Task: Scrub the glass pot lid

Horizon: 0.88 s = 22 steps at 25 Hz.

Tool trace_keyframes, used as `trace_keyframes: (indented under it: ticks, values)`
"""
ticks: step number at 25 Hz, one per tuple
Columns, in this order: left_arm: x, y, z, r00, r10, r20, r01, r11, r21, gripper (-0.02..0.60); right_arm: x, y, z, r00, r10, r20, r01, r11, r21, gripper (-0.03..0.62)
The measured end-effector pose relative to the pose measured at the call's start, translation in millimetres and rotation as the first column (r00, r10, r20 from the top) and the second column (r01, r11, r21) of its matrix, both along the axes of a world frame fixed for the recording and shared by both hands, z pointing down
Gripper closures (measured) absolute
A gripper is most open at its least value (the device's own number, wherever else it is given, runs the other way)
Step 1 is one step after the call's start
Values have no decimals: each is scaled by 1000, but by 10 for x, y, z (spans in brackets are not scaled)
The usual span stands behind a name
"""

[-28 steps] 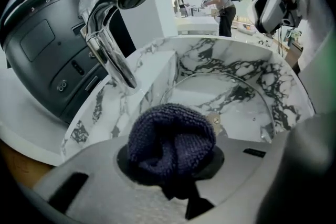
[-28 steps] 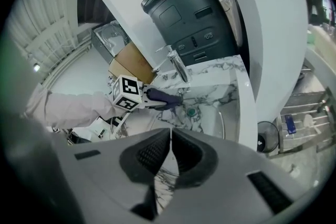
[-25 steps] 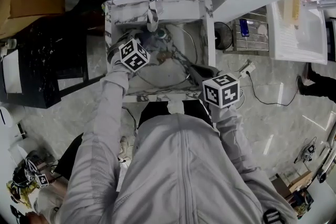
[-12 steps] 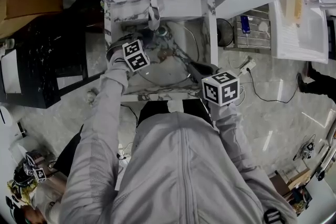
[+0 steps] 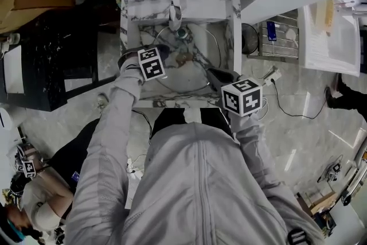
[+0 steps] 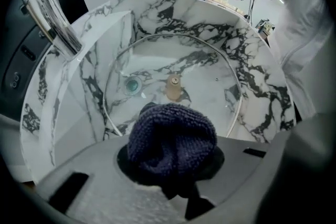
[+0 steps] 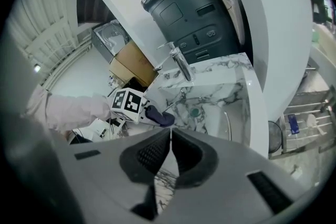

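The glass pot lid [image 5: 195, 74] lies in the marble sink [image 5: 129, 20], its brown knob [image 6: 173, 86] pointing up beside the teal drain [image 6: 131, 85]. My left gripper [image 5: 163, 50] hovers over the lid's left side, shut on a dark blue knitted cloth [image 6: 173, 136] that bulges out past the jaws. In the right gripper view the cloth [image 7: 160, 117] pokes out beyond the left gripper's marker cube [image 7: 127, 102]. My right gripper [image 5: 213, 74] is at the sink's front right by the lid's rim [image 7: 227, 123], jaws shut; I cannot tell whether it touches the rim.
A chrome faucet [image 5: 175, 8] stands at the sink's back edge. A wire dish rack [image 5: 275, 37] sits right of the sink, a black appliance [image 5: 51, 60] to its left. A cable [image 5: 287, 103] trails across the floor. Another person [image 5: 34, 192] crouches at bottom left.
The left gripper with the cloth has drawn back slightly from the faucet toward the sink's front. The right gripper has stayed where it was.
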<state>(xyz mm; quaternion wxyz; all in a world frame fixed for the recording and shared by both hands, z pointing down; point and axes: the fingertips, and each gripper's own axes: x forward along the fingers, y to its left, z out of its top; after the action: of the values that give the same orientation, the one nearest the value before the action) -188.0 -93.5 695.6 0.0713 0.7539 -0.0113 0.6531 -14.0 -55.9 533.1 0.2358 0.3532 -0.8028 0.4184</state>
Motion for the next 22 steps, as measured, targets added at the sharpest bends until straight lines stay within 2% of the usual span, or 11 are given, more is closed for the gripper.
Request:
trace_keyframes:
  ticks: [4, 9, 15, 22]
  values:
    - [19, 305, -29, 1000, -8, 6, 8, 993, -114, 492, 3, 32, -12, 1000, -16, 1, 16, 1000, 5, 560]
    - [75, 604, -67, 998, -65, -4, 62, 971, -231, 492, 27, 77, -40, 1000, -31, 4, 31, 999, 10, 560]
    - [209, 804, -105, 996, -89, -27, 78, 956, -284, 492, 105, 132, -65, 999, -45, -3, 45, 999, 16, 560]
    - [477, 1104, -197, 993, -94, -68, 62, 924, -378, 492, 264, 87, -100, 1000, -29, -12, 29, 999, 28, 560]
